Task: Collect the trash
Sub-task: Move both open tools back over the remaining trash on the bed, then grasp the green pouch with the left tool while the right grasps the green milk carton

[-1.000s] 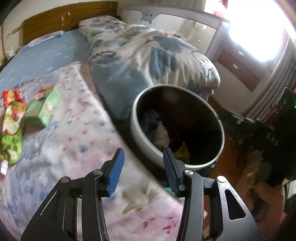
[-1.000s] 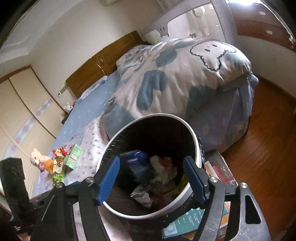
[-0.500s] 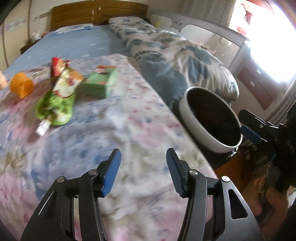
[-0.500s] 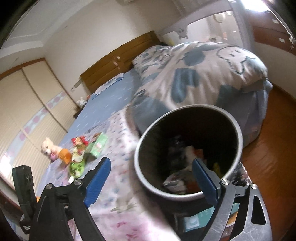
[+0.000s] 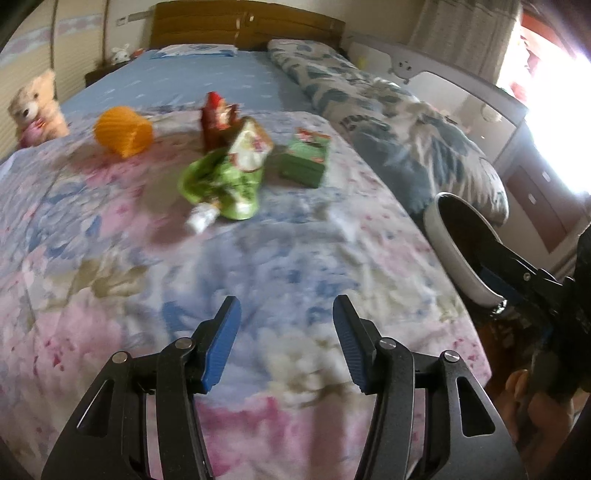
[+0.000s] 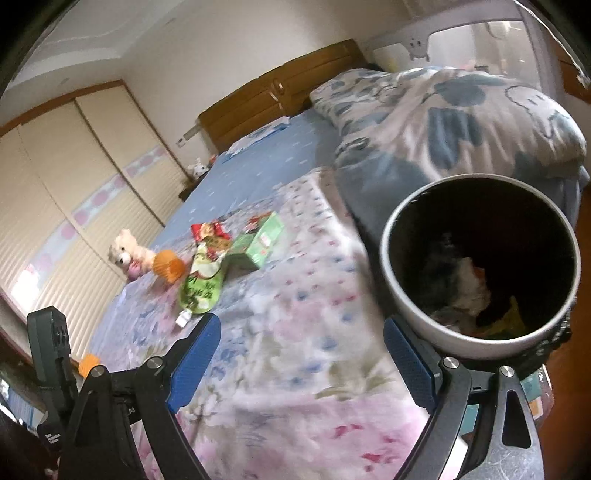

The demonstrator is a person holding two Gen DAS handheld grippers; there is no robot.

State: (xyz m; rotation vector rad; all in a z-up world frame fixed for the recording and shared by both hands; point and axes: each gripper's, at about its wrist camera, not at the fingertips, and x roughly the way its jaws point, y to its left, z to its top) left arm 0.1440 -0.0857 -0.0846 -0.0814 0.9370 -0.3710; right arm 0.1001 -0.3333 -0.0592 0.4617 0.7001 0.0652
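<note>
Trash lies on the flowered bedspread [image 5: 288, 258]: a green pouch [image 5: 225, 181] with a white cap, a green carton [image 5: 304, 158], a red wrapper [image 5: 216, 118] and an orange cup [image 5: 123, 131]. They also show in the right wrist view: the pouch [image 6: 201, 286], the carton [image 6: 262, 240], the cup [image 6: 168, 266]. A white bin [image 6: 480, 269] with a black liner and trash inside stands beside the bed; its rim shows in the left wrist view [image 5: 454, 254]. My left gripper [image 5: 286, 343] is open and empty over the bed, short of the trash. My right gripper [image 6: 301, 363] is open and empty next to the bin.
A rolled blue-patterned duvet [image 5: 399, 136] lies along the bed's right side behind the bin. A teddy bear [image 5: 35, 107] sits at the far left. A wooden headboard [image 5: 243, 26] is at the back, a wardrobe [image 6: 74, 177] at the left. Wooden floor surrounds the bin.
Both grippers have swung left, away from the bin and toward the trash on the bed. The left gripper now faces the pouch and carton. Both stay open and empty.
</note>
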